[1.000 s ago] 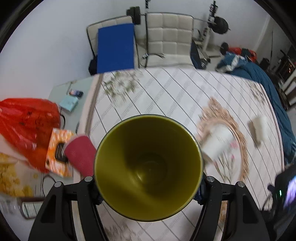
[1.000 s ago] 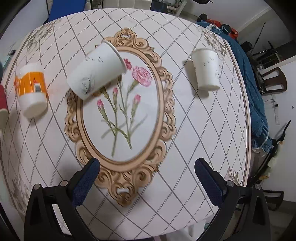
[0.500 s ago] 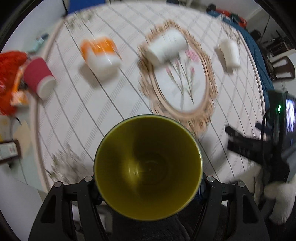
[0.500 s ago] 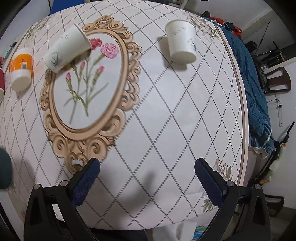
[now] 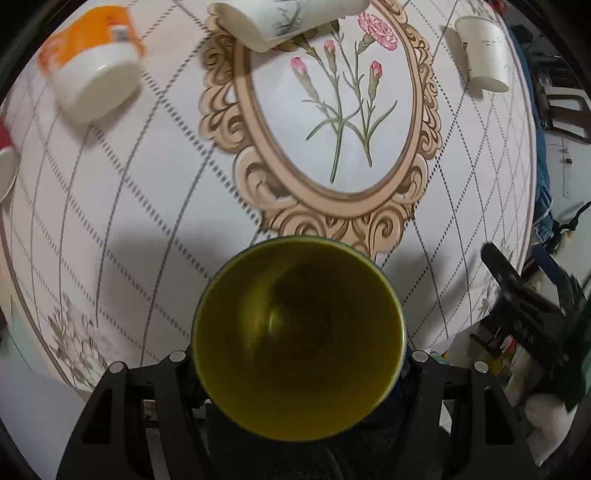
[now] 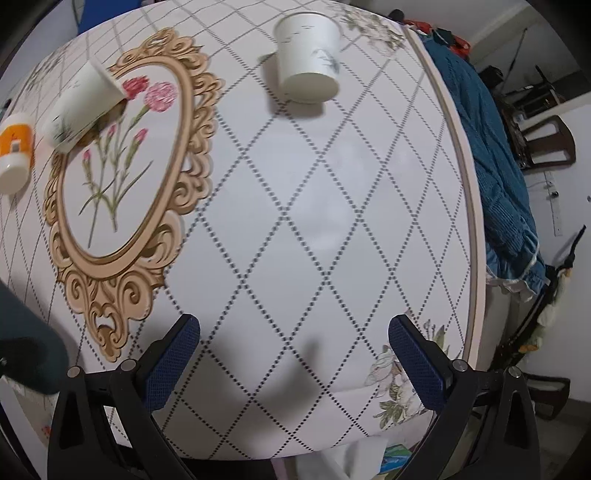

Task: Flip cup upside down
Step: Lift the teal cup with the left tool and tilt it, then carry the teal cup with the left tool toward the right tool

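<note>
My left gripper [image 5: 297, 363] is shut on a cup with a yellow-green inside [image 5: 297, 338]. The cup's mouth points down toward the table [image 5: 147, 177], held above its near edge. Its dark outer side [image 6: 26, 343] shows at the left edge of the right wrist view. My right gripper [image 6: 294, 345] is open and empty above the near right part of the table [image 6: 314, 206]; it also shows in the left wrist view [image 5: 528, 310].
Three paper cups sit on the flowered cloth: an orange-banded one [image 5: 92, 70] at the far left, a white one lying on its side [image 5: 291, 18] on the oval frame print, and a white one upside down [image 6: 308, 66] at the far right. A red cup [image 5: 5, 155] is at the left edge. A blue garment [image 6: 495, 166] hangs off the right side.
My left gripper has tipped the cup from facing the room to facing down at the table, and moved closer to it. My right gripper has drifted right and toward the near edge.
</note>
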Tool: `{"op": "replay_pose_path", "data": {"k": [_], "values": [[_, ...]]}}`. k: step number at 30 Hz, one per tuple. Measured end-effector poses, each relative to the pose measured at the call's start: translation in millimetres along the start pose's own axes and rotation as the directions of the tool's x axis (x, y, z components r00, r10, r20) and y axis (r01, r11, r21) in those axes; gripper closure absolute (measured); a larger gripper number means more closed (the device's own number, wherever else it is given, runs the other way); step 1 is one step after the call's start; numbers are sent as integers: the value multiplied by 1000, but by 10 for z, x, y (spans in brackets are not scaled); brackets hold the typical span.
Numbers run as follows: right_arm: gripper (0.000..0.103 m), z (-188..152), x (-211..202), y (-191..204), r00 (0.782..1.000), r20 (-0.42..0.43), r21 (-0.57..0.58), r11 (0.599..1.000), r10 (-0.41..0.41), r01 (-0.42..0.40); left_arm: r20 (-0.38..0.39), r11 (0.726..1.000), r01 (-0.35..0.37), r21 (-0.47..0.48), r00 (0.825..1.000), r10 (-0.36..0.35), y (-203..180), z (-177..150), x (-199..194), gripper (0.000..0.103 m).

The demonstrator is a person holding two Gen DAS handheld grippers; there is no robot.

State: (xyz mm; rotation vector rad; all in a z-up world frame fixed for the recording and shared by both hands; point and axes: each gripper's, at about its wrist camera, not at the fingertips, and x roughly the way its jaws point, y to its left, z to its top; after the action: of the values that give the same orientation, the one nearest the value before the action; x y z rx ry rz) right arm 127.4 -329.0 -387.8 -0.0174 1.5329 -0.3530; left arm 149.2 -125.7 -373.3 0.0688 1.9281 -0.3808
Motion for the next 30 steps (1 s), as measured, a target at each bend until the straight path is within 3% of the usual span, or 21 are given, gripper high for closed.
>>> {"op": "replay_pose_path", "data": {"k": [16, 24, 30], "values": [[0, 24, 11, -161, 1000, -15, 69, 998, -11, 12, 39, 992, -123, 23, 992, 122, -274, 606, 216, 36], [0, 61, 53, -150, 1000, -22, 78, 997, -11, 13, 12, 991, -129, -33, 992, 129, -154, 568, 399, 36], [0, 94, 71, -143, 1000, -24, 70, 998, -7, 9, 3, 988, -127, -84, 992, 127, 74, 563, 324, 35]]}}
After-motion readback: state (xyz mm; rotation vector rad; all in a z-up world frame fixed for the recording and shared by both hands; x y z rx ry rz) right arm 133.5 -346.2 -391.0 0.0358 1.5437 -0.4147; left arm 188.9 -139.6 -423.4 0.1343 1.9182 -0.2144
